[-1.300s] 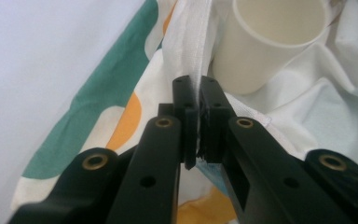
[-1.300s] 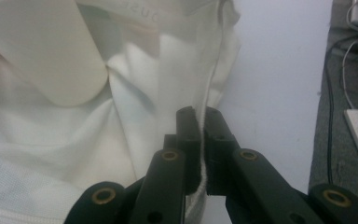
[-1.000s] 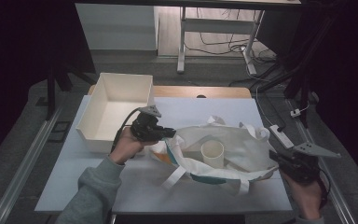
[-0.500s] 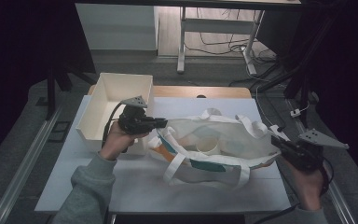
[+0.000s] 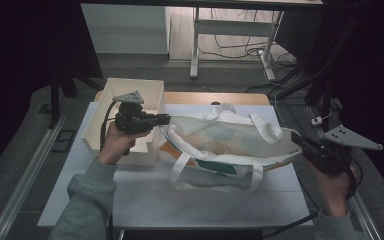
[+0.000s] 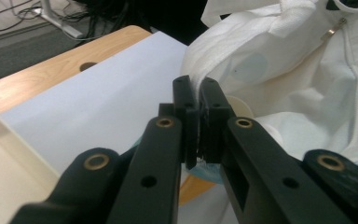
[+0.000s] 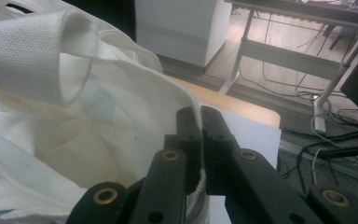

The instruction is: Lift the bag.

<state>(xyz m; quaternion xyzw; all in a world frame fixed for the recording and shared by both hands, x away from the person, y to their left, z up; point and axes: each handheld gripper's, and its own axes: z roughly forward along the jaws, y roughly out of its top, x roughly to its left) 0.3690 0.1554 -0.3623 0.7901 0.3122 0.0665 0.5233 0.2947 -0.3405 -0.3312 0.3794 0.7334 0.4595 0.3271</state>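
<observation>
The white tote bag [image 5: 225, 145] hung stretched over the middle of the desk [image 5: 130, 195]. The left gripper [image 5: 162, 120], at nine o'clock, had its jaws clamped on the bag's rim; the right gripper [image 5: 300, 142], at three o'clock, pinched the opposite rim. A white box [image 5: 130, 95] stood at ten o'clock.

Both grippers have lifted the tote bag [image 5: 225, 145], stretching it taut off the table.

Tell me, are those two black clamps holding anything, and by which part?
Yes. Both hold the white tote bag: the left gripper pinches the rim at one end of its mouth, the right gripper the rim at the other end.
</observation>
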